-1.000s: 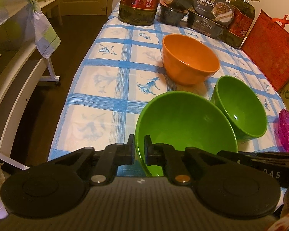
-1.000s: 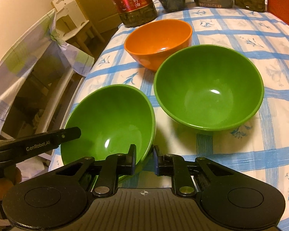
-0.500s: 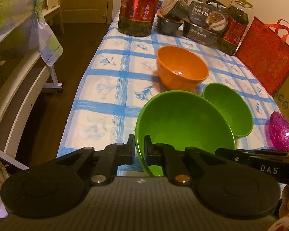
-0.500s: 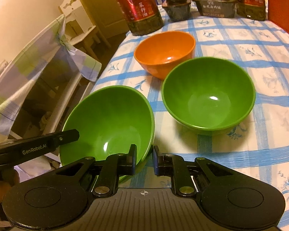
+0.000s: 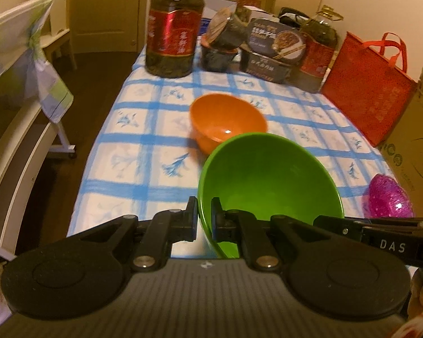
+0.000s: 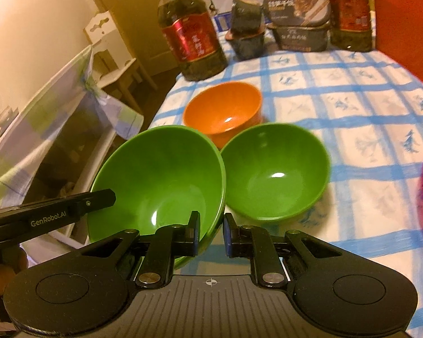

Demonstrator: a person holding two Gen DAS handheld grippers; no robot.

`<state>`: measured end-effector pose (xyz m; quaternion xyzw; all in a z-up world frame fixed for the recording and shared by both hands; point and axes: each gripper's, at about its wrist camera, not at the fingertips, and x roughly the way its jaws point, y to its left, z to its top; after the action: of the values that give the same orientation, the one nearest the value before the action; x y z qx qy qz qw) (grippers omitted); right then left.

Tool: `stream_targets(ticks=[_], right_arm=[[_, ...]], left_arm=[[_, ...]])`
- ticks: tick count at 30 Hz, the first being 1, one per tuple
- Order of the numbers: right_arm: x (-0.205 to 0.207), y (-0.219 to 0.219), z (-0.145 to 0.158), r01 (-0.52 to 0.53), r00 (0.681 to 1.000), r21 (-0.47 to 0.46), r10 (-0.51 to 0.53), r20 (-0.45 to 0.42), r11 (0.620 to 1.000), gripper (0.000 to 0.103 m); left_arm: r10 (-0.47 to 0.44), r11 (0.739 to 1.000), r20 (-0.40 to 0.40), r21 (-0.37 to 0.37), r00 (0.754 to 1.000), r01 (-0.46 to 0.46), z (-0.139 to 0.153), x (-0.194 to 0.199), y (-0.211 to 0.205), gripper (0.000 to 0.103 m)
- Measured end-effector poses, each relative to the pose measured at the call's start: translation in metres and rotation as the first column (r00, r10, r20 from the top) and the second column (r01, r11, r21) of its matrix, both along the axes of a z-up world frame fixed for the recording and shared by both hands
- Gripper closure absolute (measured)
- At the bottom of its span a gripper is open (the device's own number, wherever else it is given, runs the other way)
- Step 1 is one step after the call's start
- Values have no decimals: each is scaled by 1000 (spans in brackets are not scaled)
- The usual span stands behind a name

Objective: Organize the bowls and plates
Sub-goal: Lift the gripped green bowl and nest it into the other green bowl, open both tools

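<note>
1. Both tongs have risen since a second ago, and the large green bowl [image 5: 268, 180] has come up with them; the tabletop [image 5: 132, 129] and the things on it now look farther off, and the second green bowl that showed to the right in the left wrist view is now hidden behind the lifted one.
2. The left tongs [image 5: 204, 219] are pinched tight on the near rim of that bowl, one pad outside the wall and one inside.
3. The right tongs [image 6: 210, 232] stand narrow, clamped on the same bowl's rim at its right edge, seen in the right wrist view [image 6: 158, 177].
4. The bowl is tilted, carried between the two tools above the near end of the blue-checked tabletop.
5. A smaller green bowl [image 6: 276, 171] sits on the cloth just right of the held one; an orange bowl [image 6: 222, 112] stands just behind both.
6. Writing: "GenRobot.AI" is printed on the left tool's arm, "DAS" on the right tool's arm.
7. At the far end, an oil bottle [image 5: 173, 28] wears a red label with Chinese characters, too blurred to read with confidence; dark meal boxes [image 5: 273, 48] also carry Chinese print.
8. A red bag [image 5: 369, 84] leans at the right edge, and a pink sparkly object [image 5: 389, 197] lies nearer.
</note>
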<state>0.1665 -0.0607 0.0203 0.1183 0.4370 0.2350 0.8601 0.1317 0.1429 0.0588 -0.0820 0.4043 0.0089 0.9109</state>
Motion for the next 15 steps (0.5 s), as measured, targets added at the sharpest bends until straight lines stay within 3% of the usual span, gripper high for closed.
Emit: stream_targets(ticks=[7, 15], right_arm=[[19, -30, 9, 48, 999, -27, -48, 23, 998, 86], [55, -56, -3, 76, 997, -80, -75, 15, 994, 86]], left_arm=[[-47, 999, 3, -17, 999, 47, -2, 31, -28, 95], [-84, 996, -35, -24, 996, 84, -22, 72, -56, 95]])
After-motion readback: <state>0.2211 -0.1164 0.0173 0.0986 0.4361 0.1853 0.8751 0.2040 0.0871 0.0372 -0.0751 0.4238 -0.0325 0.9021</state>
